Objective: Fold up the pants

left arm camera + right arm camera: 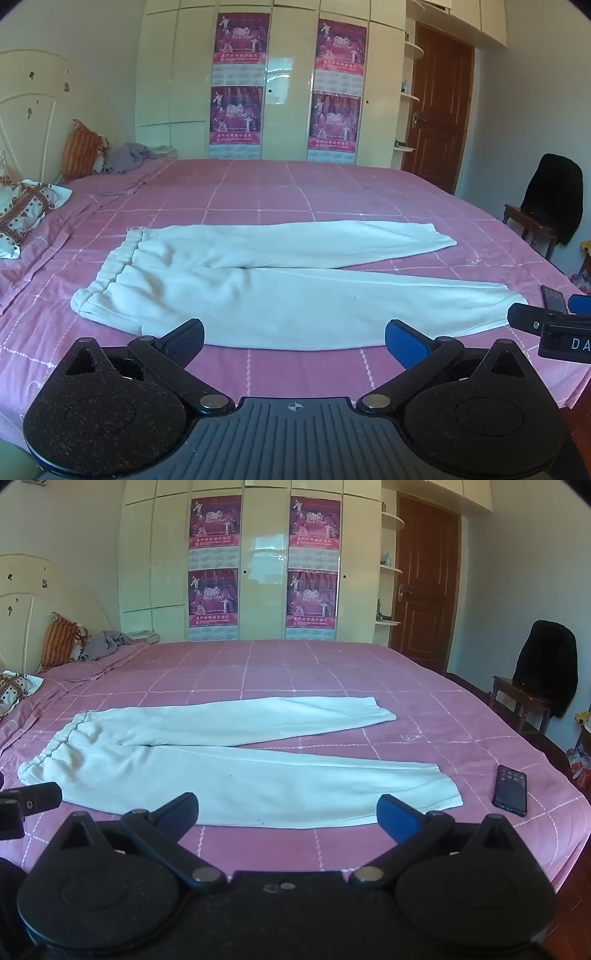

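White pants (266, 291) lie flat on the pink bed (288, 184), waistband to the left, both legs spread toward the right in a narrow V. They also show in the right wrist view (236, 775). My left gripper (293, 341) is open and empty, hovering at the near edge of the pants' lower leg. My right gripper (286, 814) is open and empty, near the same leg's near edge, closer to the cuff. The right gripper shows at the right edge of the left wrist view (550, 323).
A black phone (510, 790) lies on the bed right of the cuff. Pillows (22, 218) and a grey cloth (129, 157) lie at the headboard end. A chair with a dark garment (552, 199) stands right of the bed. A wardrobe (288, 81) stands behind.
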### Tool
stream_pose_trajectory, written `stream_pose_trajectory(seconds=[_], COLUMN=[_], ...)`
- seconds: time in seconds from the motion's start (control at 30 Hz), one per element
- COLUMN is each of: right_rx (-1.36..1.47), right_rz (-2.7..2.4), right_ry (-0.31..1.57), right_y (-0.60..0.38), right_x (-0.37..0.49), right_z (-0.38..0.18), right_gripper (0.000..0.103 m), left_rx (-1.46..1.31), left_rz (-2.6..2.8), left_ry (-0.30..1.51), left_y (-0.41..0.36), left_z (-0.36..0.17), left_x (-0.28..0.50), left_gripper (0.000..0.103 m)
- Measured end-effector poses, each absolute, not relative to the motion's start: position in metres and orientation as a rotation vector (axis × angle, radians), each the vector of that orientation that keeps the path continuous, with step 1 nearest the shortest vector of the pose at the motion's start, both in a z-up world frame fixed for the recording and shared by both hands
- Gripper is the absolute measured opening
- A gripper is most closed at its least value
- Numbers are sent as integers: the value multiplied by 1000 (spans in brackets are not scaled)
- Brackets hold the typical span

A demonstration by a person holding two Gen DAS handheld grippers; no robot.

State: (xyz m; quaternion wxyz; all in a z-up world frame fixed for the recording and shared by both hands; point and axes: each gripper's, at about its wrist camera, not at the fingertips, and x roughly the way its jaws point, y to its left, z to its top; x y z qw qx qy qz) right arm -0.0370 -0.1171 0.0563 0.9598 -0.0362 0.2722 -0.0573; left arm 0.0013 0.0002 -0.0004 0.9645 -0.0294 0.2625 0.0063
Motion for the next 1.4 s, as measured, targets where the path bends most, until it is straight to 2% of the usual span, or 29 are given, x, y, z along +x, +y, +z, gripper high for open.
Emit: stream_pose_trajectory(seconds=[1.4], right_rx=[-72], right_rz=[-124], right_ry=[540], right_y=[-116], right_x=[-40], right_z=[60], right_gripper=[103], left_rx=[-45], left_rz=[20], left_ry=[511], left_y=[-2], left_z=[3], left_x=[-2], left_gripper=[103])
